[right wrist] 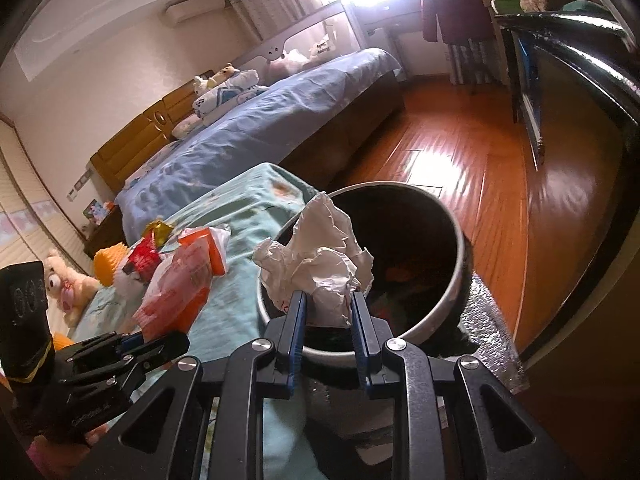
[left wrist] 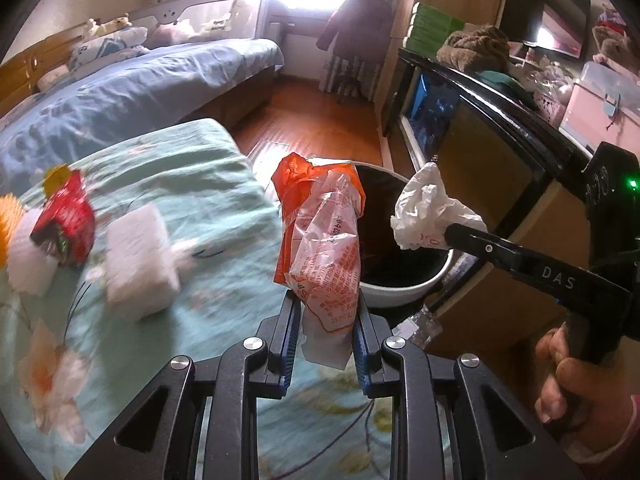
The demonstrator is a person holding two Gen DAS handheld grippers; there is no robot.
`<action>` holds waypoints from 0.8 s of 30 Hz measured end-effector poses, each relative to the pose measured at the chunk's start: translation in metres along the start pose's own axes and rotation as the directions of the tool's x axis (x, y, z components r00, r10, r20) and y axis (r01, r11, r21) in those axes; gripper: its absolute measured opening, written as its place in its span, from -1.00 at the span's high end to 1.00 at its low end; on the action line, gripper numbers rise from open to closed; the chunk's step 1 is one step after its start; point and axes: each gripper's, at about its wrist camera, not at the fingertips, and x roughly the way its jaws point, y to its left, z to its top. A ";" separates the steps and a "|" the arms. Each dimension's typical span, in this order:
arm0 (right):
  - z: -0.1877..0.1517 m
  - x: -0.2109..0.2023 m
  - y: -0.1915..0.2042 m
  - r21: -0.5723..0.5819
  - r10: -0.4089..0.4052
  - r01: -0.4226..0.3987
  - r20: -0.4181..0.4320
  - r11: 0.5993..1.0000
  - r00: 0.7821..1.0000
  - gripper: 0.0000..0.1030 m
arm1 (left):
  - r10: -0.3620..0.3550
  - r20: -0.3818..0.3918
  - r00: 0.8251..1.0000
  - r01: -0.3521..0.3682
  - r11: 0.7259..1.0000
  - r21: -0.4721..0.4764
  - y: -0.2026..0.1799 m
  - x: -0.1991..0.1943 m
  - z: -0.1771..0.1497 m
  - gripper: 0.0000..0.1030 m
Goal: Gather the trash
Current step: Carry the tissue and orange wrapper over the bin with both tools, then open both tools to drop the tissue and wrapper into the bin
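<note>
My left gripper (left wrist: 326, 300) is shut on an orange and clear plastic wrapper (left wrist: 320, 232), held upright just left of the round bin (left wrist: 400, 292). My right gripper (right wrist: 327, 300) is shut on a crumpled white paper (right wrist: 320, 264) over the near rim of the bin (right wrist: 456, 280). The bin is white outside, dark inside, with some trash at the bottom. In the left wrist view the right gripper (left wrist: 452, 232) holds the paper (left wrist: 424, 208) above the bin. In the right wrist view the left gripper (right wrist: 160, 344) holds the wrapper (right wrist: 180, 288) over the bedspread.
On the teal flowered bedspread (left wrist: 200, 184) lie a red wrapper (left wrist: 64, 220), a white foam block (left wrist: 140, 264) and an orange and white spiky thing (left wrist: 12, 236). A blue bed (right wrist: 260, 120), wooden floor (right wrist: 460, 152) and a dark cabinet (left wrist: 500, 160) surround the bin.
</note>
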 end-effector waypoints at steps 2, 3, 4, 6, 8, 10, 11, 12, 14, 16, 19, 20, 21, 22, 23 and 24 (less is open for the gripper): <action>0.003 0.001 -0.005 0.001 -0.008 0.008 0.001 1.000 1.000 0.57 | -0.001 -0.008 1.000 0.001 1.000 0.009 -0.003 0.007 0.005 0.56; 0.004 0.002 -0.007 0.002 -0.012 0.012 0.001 1.000 1.000 0.57 | -0.001 -0.011 1.000 0.001 1.000 0.015 -0.005 0.011 0.007 0.56; 0.005 0.003 -0.009 0.004 -0.015 0.015 0.001 1.000 1.000 0.57 | 0.000 -0.015 1.000 0.000 1.000 0.021 -0.006 0.014 0.010 0.56; 0.008 0.006 -0.013 0.010 -0.020 0.020 0.000 1.000 1.000 0.57 | 0.001 -0.022 1.000 0.000 0.999 0.032 -0.010 0.022 0.015 0.56; 0.011 0.009 -0.016 0.013 -0.024 0.024 -0.003 1.000 1.000 0.57 | -0.001 -0.027 1.000 0.002 0.999 0.038 -0.012 0.028 0.020 0.55; 0.013 0.011 -0.019 0.017 -0.024 0.024 -0.005 1.000 1.000 0.57 | 0.002 -0.028 1.000 0.000 0.999 0.047 -0.015 0.034 0.023 0.55; 0.014 0.013 -0.020 0.019 -0.025 0.025 -0.007 1.000 1.000 0.57 | 0.002 -0.030 1.000 0.000 0.999 0.049 -0.016 0.037 0.025 0.55; 0.015 0.014 -0.021 0.021 -0.025 0.025 -0.008 0.999 1.000 0.57 | 0.002 -0.032 0.999 -0.001 0.999 0.050 -0.017 0.039 0.027 0.55; 0.018 0.017 -0.023 0.025 -0.025 0.025 -0.011 0.999 1.000 0.57 | -0.001 -0.038 0.999 0.003 0.999 0.044 -0.017 0.044 0.030 0.55; 0.019 0.020 -0.026 0.029 -0.024 0.025 -0.018 0.999 1.000 0.57 | -0.012 -0.047 0.999 0.014 0.999 0.031 -0.015 0.049 0.033 0.55; 0.021 0.023 -0.028 0.035 -0.024 0.025 -0.026 0.999 0.999 0.57 | -0.010 -0.056 0.998 0.011 1.000 0.028 -0.015 0.055 0.037 0.55; 0.022 0.024 -0.029 0.035 -0.023 0.024 -0.028 0.999 0.999 0.57 | -0.009 -0.058 0.998 0.011 1.000 0.029 -0.015 0.057 0.038 0.55; 0.023 0.025 -0.030 0.035 -0.025 0.026 -0.030 0.999 0.999 0.57 | -0.008 -0.060 0.998 0.010 0.999 0.031 -0.016 0.058 0.038 0.55; 0.024 0.027 -0.031 0.036 -0.025 0.026 -0.031 0.999 0.999 0.57 | -0.006 -0.062 0.998 0.008 0.999 0.033 -0.017 0.059 0.038 0.55; 0.024 0.028 -0.031 0.038 -0.023 0.024 -0.034 0.999 0.999 0.57 | -0.005 -0.062 0.998 0.007 0.999 0.035 -0.018 0.061 0.039 0.55; 0.025 0.029 -0.031 0.038 -0.023 0.024 -0.035 0.999 0.999 0.57 | -0.002 -0.064 0.998 0.005 0.999 0.038 -0.019 0.063 0.041 0.55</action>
